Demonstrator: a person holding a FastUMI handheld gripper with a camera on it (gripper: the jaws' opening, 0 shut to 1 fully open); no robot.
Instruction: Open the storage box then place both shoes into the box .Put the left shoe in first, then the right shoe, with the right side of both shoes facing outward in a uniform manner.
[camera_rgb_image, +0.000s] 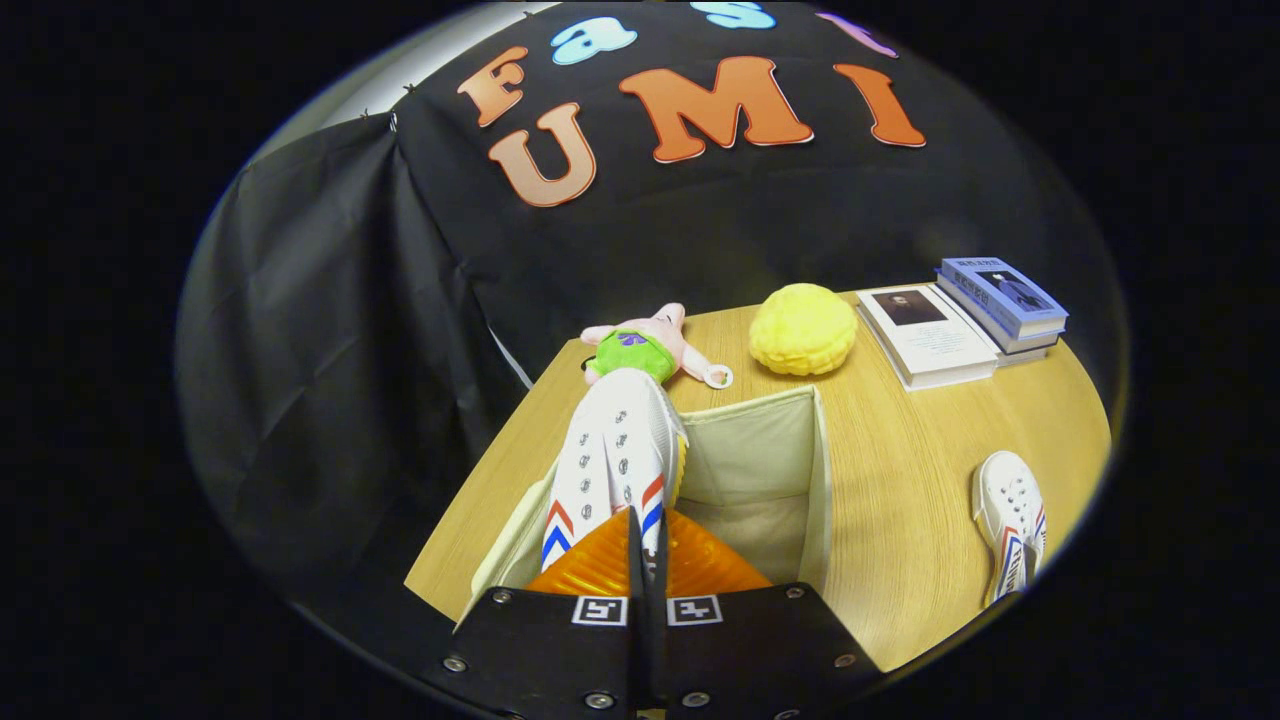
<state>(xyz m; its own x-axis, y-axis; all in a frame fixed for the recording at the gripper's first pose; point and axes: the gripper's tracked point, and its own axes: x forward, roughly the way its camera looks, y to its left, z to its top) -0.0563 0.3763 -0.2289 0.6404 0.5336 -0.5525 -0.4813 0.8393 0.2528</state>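
Canvas shoe (618, 462) pinched in my tool (647, 560), fingers closed on heel, hanging over open box (822, 480) for lowering; second shoe (1010, 520) waits at three o'clock on tabletop (900, 470).

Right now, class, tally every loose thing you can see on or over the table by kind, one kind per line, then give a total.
Shoes: 2, one pinched by the closed fingers over the open box, one on the table
Books: 2
Soft toys: 2, pink plush, yellow plush
Storage box: 1
Total: 7
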